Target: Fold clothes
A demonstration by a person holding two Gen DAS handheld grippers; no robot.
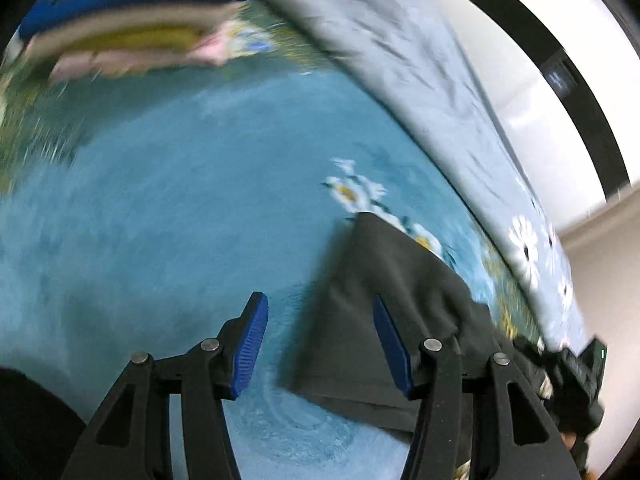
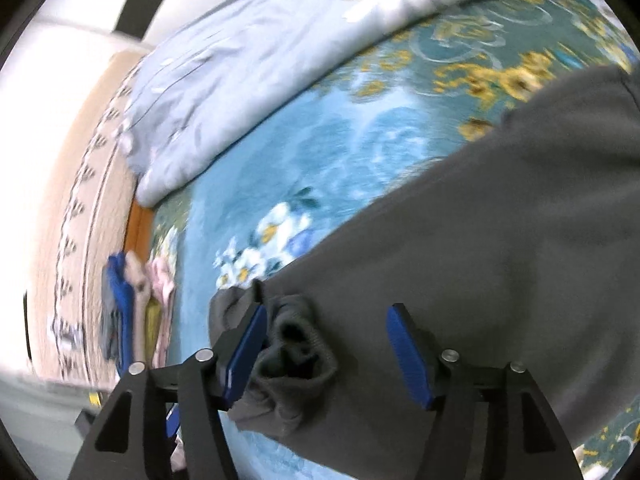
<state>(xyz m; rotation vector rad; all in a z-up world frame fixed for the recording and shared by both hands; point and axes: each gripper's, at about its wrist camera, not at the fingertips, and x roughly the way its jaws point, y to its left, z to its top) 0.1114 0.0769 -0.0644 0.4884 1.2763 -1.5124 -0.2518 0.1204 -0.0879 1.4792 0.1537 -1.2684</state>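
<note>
A dark grey garment (image 1: 372,312) lies on the blue flowered blanket (image 1: 180,208). In the left wrist view my left gripper (image 1: 320,312) is open just above the blanket, its right finger over the garment's edge and its left finger over bare blanket. In the right wrist view the same grey garment (image 2: 480,240) stretches up to the right, with a bunched cuff (image 2: 292,352) between the fingers. My right gripper (image 2: 326,320) is open around that cuff and holds nothing.
A stack of folded clothes (image 1: 132,20) in blue, beige, yellow and pink lies at the far side of the blanket; it also shows in the right wrist view (image 2: 136,308). A pale blue flowered duvet (image 1: 420,72) runs along the blanket's edge, also in the right wrist view (image 2: 248,80).
</note>
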